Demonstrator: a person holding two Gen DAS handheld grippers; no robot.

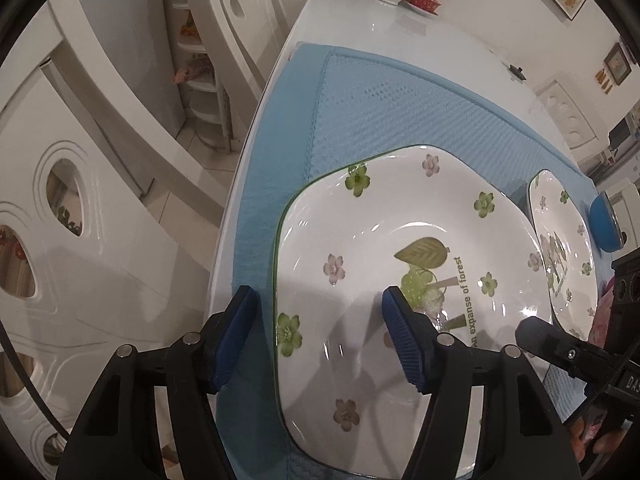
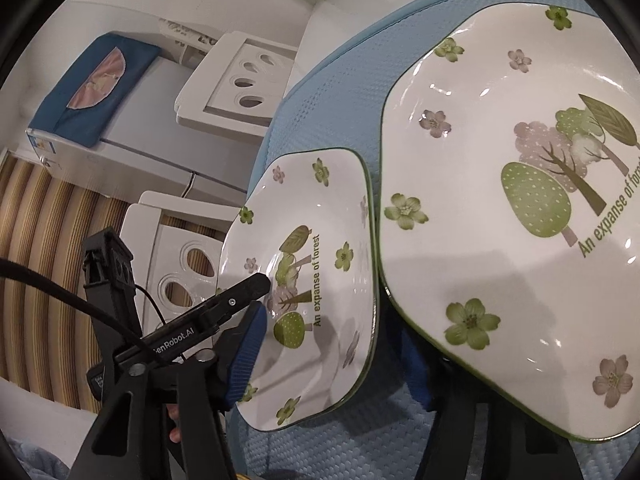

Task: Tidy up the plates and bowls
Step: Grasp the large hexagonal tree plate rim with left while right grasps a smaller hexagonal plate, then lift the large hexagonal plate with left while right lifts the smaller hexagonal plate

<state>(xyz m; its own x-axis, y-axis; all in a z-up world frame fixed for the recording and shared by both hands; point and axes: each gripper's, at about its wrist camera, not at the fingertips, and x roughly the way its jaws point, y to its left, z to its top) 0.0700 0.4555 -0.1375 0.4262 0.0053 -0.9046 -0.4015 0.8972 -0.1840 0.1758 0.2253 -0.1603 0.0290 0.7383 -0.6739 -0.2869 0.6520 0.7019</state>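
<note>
Grasp step: your left tool (image 1: 318, 336) is straddling, not yet pinching, the large white floral ceramic plate's (image 1: 360, 248) left rim; your right tool (image 2: 332, 356) is straddling the small white floral ceramic dish (image 2: 320, 292), grip unclear. Next: clamping, lifting, stacking.

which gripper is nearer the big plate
Left. The left gripper straddles the big plate's rim, one finger outside, one over its bowl. The right gripper is at the small plate beside it.

Even indoor light — glare on glazed plate (image 1: 400, 280), fisheye edges warped, dark.
</note>
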